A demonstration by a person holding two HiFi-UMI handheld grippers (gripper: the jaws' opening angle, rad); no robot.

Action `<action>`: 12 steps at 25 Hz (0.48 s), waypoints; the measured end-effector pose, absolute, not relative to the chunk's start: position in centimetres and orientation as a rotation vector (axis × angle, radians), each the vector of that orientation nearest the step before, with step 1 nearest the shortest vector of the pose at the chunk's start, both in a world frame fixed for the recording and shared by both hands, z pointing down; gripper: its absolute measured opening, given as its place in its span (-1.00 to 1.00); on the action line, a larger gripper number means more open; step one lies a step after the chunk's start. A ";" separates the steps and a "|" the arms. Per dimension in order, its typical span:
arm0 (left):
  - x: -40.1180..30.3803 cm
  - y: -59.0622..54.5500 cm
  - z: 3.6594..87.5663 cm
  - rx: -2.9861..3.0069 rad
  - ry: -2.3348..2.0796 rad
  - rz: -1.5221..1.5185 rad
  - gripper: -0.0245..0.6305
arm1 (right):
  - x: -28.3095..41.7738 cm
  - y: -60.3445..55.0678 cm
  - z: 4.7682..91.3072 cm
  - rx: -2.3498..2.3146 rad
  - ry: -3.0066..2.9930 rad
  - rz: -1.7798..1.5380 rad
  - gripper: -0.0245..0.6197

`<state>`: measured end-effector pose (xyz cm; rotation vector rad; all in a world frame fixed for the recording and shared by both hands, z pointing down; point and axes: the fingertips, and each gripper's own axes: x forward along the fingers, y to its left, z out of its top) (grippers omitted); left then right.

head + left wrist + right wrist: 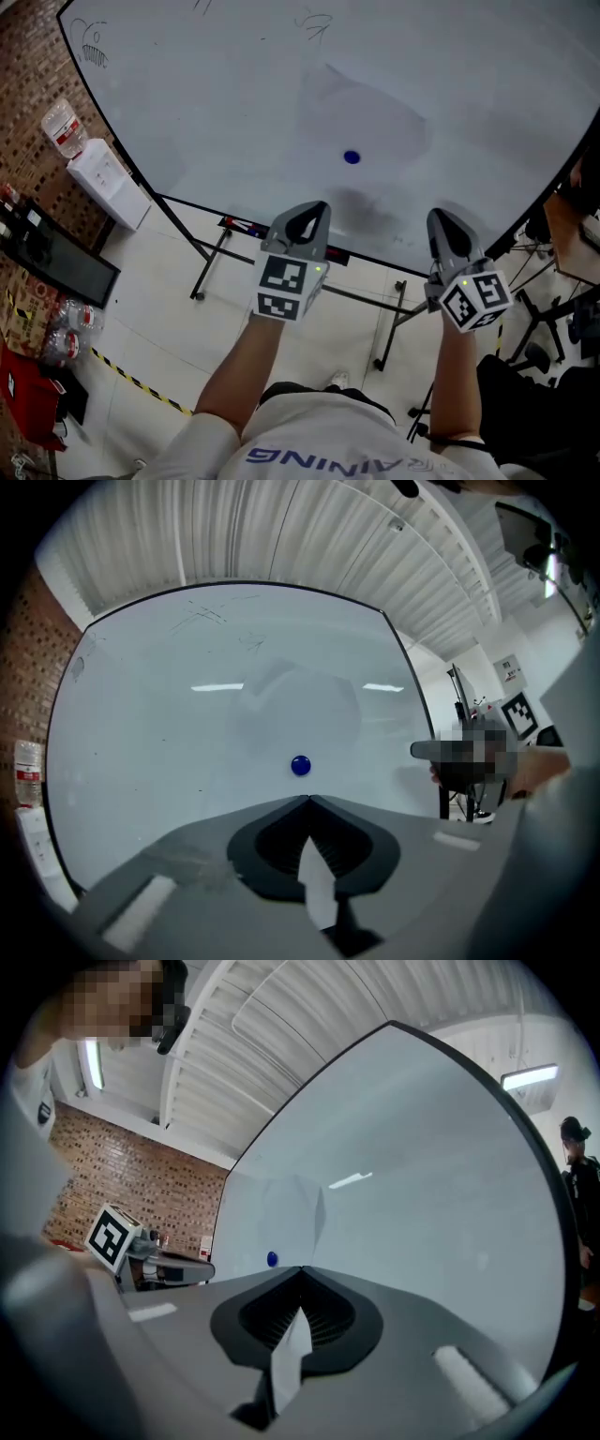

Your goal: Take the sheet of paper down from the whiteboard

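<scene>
A pale sheet of paper [361,112] hangs on the big whiteboard [206,103], pinned near its lower edge by a round blue magnet [352,157]. My left gripper [314,208] and right gripper [439,217] are both shut and empty, side by side in front of the board's lower edge, below the sheet and apart from it. The left gripper view has its closed tips [308,799] just under the magnet [300,766] and the paper [300,710]. In the right gripper view the closed tips [301,1268] point at the board, with paper [291,1218] and magnet [271,1259] to the left.
The board stands on a black frame [211,267] with a marker ledge [246,226]. A white water dispenser [108,183] stands against the brick wall at left. Yellow-black tape [131,380] crosses the floor. Chairs [553,328] and a person [577,1176] are at right.
</scene>
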<state>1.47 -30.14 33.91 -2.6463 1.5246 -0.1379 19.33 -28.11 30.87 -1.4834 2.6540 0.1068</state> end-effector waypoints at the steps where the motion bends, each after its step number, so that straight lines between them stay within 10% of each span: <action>1: 1.8 -30.8 33.8 -2.630 1.531 -0.154 -0.91 | 19.3 -28.6 30.4 -1.462 2.652 0.113 -0.90; 12: 4.3 -36.0 30.5 -2.548 1.461 -0.219 -0.91 | 18.2 -31.5 26.3 -1.507 2.612 0.195 -0.90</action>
